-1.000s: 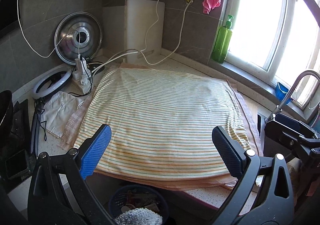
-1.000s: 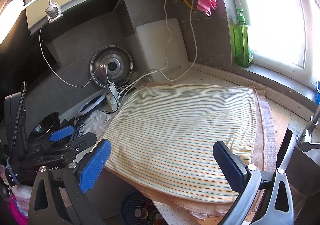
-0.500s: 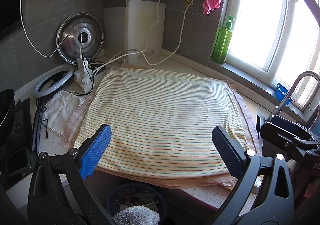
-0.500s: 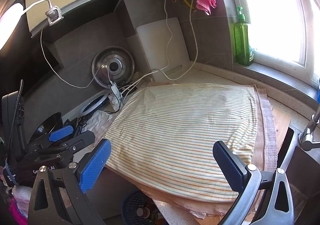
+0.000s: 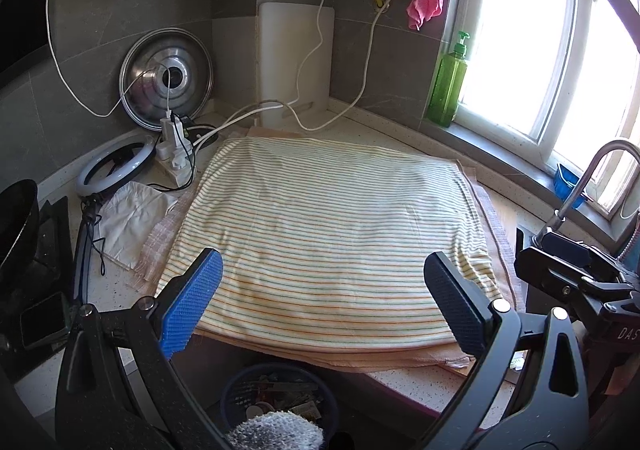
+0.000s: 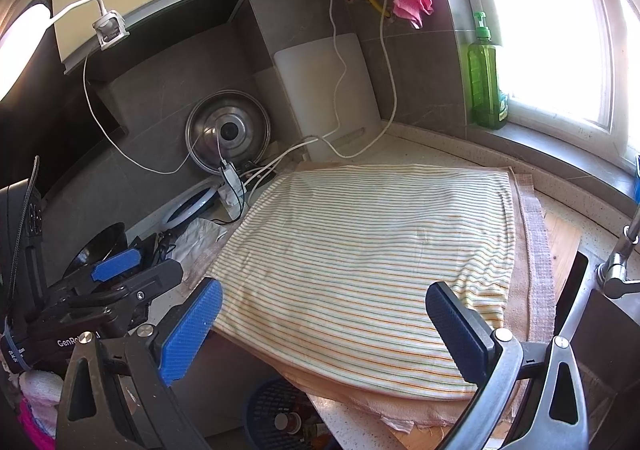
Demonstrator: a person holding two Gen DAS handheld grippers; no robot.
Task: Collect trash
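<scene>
- The left gripper [image 5: 322,300] and right gripper [image 6: 324,320] both gape wide, holding nothing.
- No loose trash shows on the striped cloth [image 5: 328,234]; the nearest candidate, a crumpled white paper [image 5: 132,216], lies left of it, nearer the left gripper.
- The blue bin [image 5: 280,398] sits below the counter's [image 5: 400,134] front edge, already holding scraps.
- Kitchen corner, bright window [image 5: 520,30].

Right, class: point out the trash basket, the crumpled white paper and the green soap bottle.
trash basket [image 5: 236,384], left wrist view, rim.
crumpled white paper [image 5: 130,216], left wrist view, middle.
green soap bottle [image 5: 448,88], left wrist view, body.
</scene>
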